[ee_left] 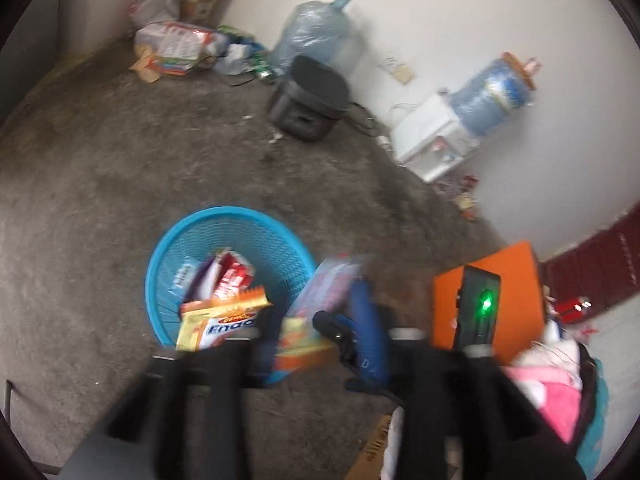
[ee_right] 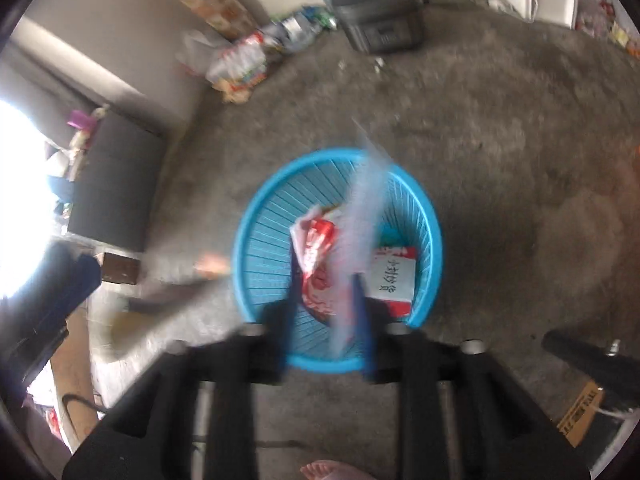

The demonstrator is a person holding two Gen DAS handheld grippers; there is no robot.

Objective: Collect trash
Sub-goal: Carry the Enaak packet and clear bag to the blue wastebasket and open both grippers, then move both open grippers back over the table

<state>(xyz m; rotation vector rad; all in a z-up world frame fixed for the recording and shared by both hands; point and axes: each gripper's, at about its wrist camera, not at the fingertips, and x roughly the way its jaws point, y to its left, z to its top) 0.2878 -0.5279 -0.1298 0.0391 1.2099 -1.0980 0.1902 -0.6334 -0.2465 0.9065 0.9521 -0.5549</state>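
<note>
While both grippers point down over the blue basket (ee_left: 160, 264), neither set of fingers pinches anything firmly enough to tell through the blur.

In the left wrist view, the basket lies on the grey floor (ee_left: 100, 200) ahead of and to the left of the left gripper (ee_left: 316, 308). A yellow and orange packet (ee_left: 216, 320) leans on the rim just left of the left finger, with a red wrapper (ee_left: 234, 276) deeper inside. The blue fingers (ee_left: 368, 320) stand spread apart. A pink and blue packet (ee_left: 320, 296) hangs blurred in the gap between them, above the basket's near edge.

In the right wrist view, the basket (ee_right: 248, 240) sits straight ahead of the right gripper (ee_right: 325, 276), whose fingers (ee_right: 288, 312) are parted over its near rim. A red and white wrapper (ee_right: 316, 248) lies in the basket just beyond the left fingertip. A pale, streaked wrapper (ee_right: 360, 208) runs along the inner side of the right finger, and whether they touch cannot be told. A white packet with red edges (ee_right: 394, 280) rests in the basket right of that finger.
</note>
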